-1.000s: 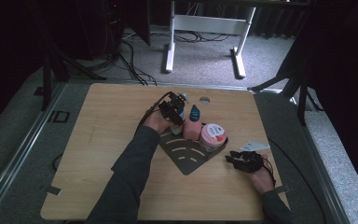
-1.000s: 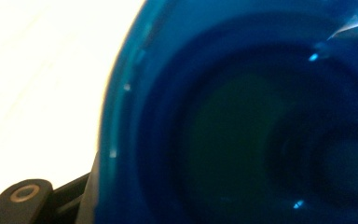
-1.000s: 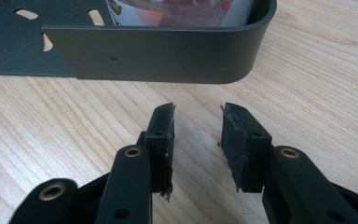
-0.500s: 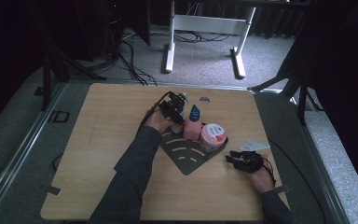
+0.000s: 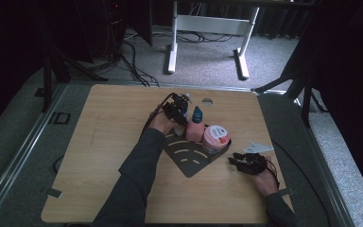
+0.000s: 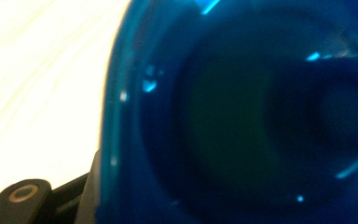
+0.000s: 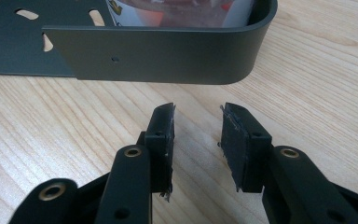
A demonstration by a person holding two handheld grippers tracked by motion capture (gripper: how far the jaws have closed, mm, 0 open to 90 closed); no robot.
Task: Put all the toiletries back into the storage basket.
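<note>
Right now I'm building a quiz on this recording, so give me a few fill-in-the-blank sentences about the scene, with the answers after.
1. The left tool is up against a translucent ____ container.
2. The right tool has its jaws ____, with nothing between them.
3. The pink-lidded tub sits on the dark metal ____.
4. The tabletop is made of light ____.

Missing words: blue; open; tray; wood

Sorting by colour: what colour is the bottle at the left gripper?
Blue bottle, best in the left gripper view.
</note>
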